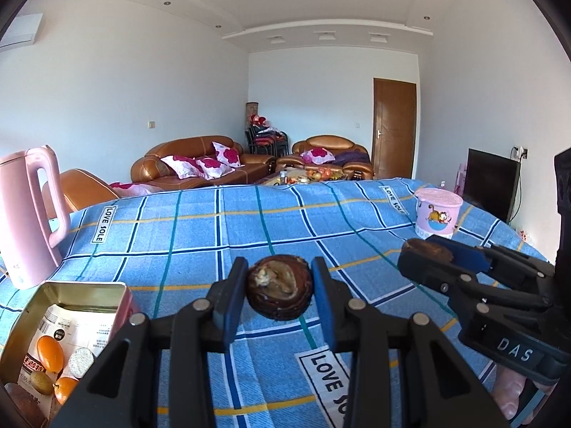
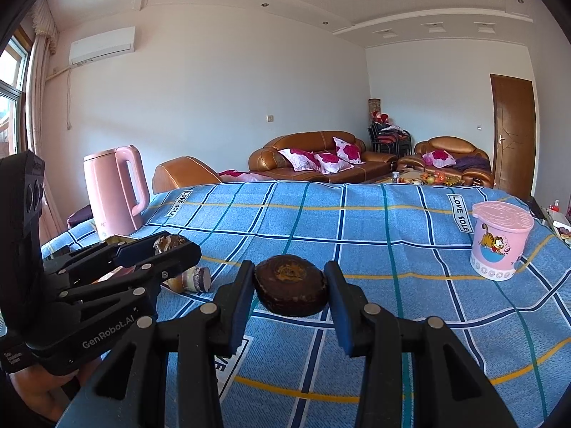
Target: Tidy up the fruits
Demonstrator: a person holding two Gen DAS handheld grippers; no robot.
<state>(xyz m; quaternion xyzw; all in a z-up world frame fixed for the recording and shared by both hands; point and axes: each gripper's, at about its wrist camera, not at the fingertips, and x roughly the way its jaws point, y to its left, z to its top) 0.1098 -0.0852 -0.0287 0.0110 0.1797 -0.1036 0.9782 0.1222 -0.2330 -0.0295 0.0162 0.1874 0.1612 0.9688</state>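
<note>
My left gripper is shut on a dark brown fruit half, its pale, dried inside facing me, held just above the blue checked cloth. In the right wrist view my right gripper is shut on a second dark brown fruit half with an orange-brown patch on top. The two grippers sit side by side: the right one shows at the right of the left wrist view, and the left one at the left of the right wrist view.
An open metal tin with oranges and a paper packet sits at the near left. A pink kettle stands behind it. A lidded pink cartoon tub stands at the right. A small jar lies near the tin.
</note>
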